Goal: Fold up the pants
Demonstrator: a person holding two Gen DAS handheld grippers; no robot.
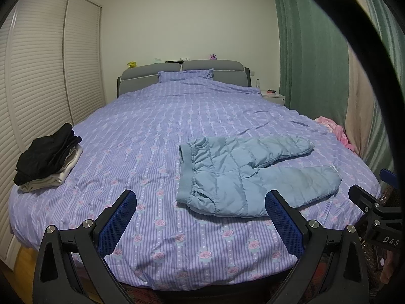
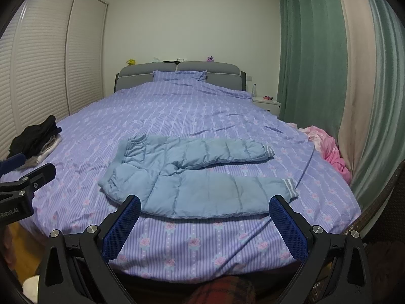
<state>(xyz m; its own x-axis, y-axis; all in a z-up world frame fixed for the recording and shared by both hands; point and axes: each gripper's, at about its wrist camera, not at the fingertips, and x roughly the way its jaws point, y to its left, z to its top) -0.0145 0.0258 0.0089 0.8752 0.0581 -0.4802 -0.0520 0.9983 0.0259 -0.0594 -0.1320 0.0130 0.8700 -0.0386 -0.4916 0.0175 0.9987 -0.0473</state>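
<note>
**Pants laid flat, both grippers poised at the near edge of the bed**

At the far left of the bed (image 1: 157, 116) sits a stack of folded dark clothes (image 1: 48, 155), well apart from the work. The left gripper (image 1: 200, 224) hangs over the near edge of the striped floral cover with its jaws spread wide and nothing between them.

Right of centre lie the pale blue padded pants (image 2: 192, 177) — waistband to the left, both legs running off to the right with a gap between them, the striped cuffs at the right end. They rest flat, close to the near edge. The right gripper (image 2: 205, 225) hovers just short of the near leg, jaws spread and empty too. A pink bundle (image 2: 326, 149) lies at the far right by the green curtain (image 2: 311, 50).

The fold has not begun, so the first step is probably to bring one leg over the other. To do that well, each gripper should take the near leg at its outer edge — the left by the waistband, the right by the cuff — and pinch the whole padded thickness, since slippery quilted fabric is likely to slide out of a shallow bite. Lifting both ends together and laying seam onto seam should keep the legs aligned.
</note>
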